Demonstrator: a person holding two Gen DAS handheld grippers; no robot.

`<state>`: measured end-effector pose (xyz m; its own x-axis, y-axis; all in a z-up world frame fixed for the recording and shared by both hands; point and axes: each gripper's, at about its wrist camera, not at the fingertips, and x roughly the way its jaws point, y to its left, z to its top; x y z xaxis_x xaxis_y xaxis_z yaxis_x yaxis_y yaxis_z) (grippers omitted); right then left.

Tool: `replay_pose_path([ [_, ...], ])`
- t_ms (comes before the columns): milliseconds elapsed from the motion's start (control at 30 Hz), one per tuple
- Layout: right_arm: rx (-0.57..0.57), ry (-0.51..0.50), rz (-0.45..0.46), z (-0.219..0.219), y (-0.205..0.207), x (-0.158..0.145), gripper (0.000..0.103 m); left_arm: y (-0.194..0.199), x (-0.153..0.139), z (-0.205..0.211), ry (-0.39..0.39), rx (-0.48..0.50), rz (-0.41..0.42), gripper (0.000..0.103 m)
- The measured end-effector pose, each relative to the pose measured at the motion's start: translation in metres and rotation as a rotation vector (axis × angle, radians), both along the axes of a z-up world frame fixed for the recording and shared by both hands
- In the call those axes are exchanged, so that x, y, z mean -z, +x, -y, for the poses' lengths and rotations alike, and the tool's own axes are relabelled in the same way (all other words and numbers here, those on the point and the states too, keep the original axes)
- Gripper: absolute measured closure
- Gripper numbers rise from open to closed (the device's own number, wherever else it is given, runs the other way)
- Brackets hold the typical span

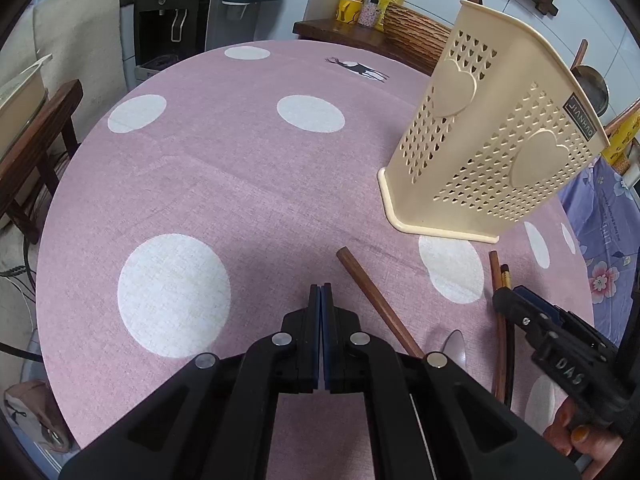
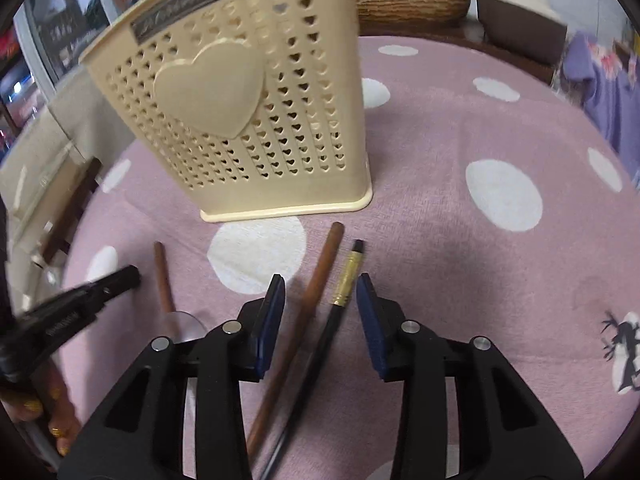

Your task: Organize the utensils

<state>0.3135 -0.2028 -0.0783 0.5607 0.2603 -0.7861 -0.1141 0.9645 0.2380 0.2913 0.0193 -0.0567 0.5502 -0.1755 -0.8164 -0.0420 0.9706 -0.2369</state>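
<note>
A cream perforated utensil holder [image 1: 492, 132] [image 2: 240, 100] stands upright on the pink dotted tablecloth [image 1: 240, 184]. In front of it lie a wooden-handled spoon [image 1: 376, 300] [image 2: 164, 280], a brown wooden stick [image 2: 316, 300] [image 1: 498, 320] and a black stick with a gold band [image 2: 344, 288] [image 1: 506, 276]. My right gripper [image 2: 320, 284] [image 1: 508, 296] is low over the cloth. The brown stick and the black stick lie between its blue pads, which do not press on them. My left gripper [image 1: 322, 292] [image 2: 120, 280] is shut on nothing, just left of the spoon handle.
A wooden chair [image 1: 44, 132] and a water dispenser [image 1: 168, 20] stand beyond the table's left edge. A side shelf with a yellow mug [image 1: 348, 8] and a woven basket [image 1: 416, 28] is behind the table. Purple floral cloth [image 1: 608, 240] hangs at the right.
</note>
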Motion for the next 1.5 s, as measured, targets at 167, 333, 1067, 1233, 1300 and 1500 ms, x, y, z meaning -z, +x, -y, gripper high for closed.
replay_pose_path([
  [167,0.072,-0.024,0.015,0.012,-0.007,-0.006,0.065,0.000,-0.001,0.007,-0.003,0.014,0.000,0.101],
  [333,0.078,-0.036,-0.013,0.011,-0.008,0.001,0.072,0.000,0.001,0.012,-0.005,0.022,-0.007,0.101],
  [1067,0.097,-0.069,-0.023,-0.005,0.014,0.000,0.093,0.014,-0.002,0.018,-0.126,-0.056,-0.051,0.063],
  [1233,0.100,-0.065,-0.020,-0.005,0.015,0.002,0.093,0.014,-0.007,0.029,-0.085,-0.065,-0.031,0.052],
  [1300,0.097,-0.061,-0.021,-0.006,0.012,0.001,0.094,0.015,-0.006,0.040,-0.041,-0.047,-0.036,0.054],
  [1500,0.098,-0.064,-0.016,-0.008,0.010,0.002,0.093,0.015,-0.003,0.066,0.124,-0.029,-0.014,0.084],
])
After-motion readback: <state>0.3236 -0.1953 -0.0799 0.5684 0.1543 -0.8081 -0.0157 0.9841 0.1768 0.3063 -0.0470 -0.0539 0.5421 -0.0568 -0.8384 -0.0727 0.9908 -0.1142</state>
